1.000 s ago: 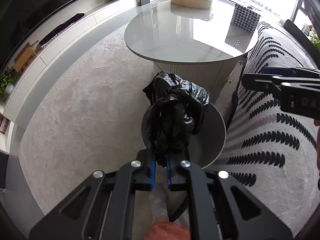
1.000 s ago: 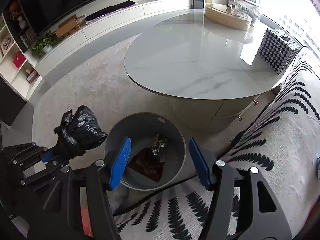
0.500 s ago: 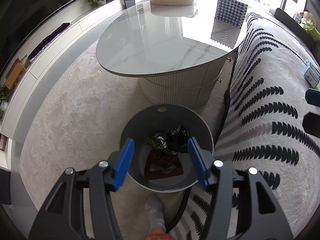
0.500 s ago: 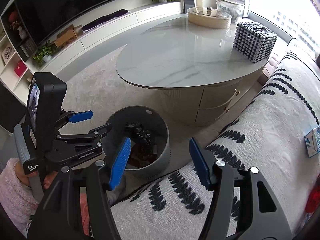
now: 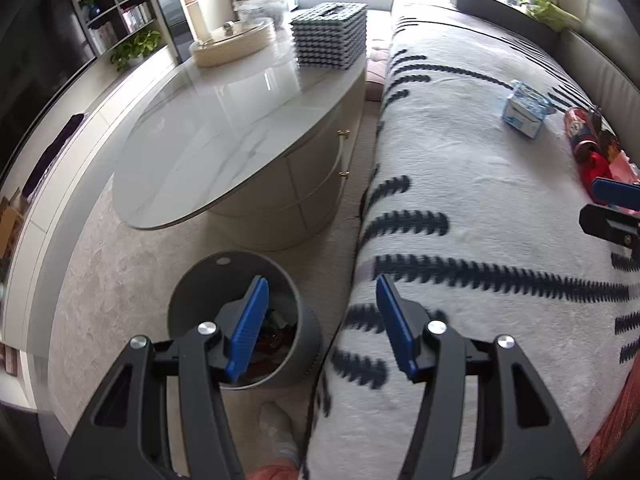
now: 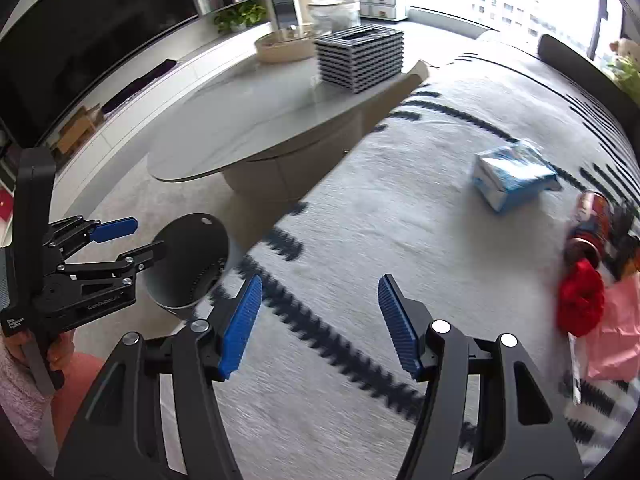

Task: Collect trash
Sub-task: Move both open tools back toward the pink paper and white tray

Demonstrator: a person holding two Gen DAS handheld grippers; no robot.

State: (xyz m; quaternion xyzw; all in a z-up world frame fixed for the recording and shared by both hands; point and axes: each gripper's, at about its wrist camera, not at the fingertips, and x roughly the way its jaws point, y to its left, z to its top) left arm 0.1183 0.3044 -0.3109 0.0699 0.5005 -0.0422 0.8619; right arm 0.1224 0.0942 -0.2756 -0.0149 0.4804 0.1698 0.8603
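Trash [image 6: 580, 298] is left on the sofa [image 6: 400, 208] (a can, something red, a pink bag, a blue pack), while the grey bin [image 5: 240, 320] on the floor already holds some. Left hand-held gripper [image 5: 320, 320] and right hand-held gripper [image 6: 320, 320] both gape wide, carrying nothing.
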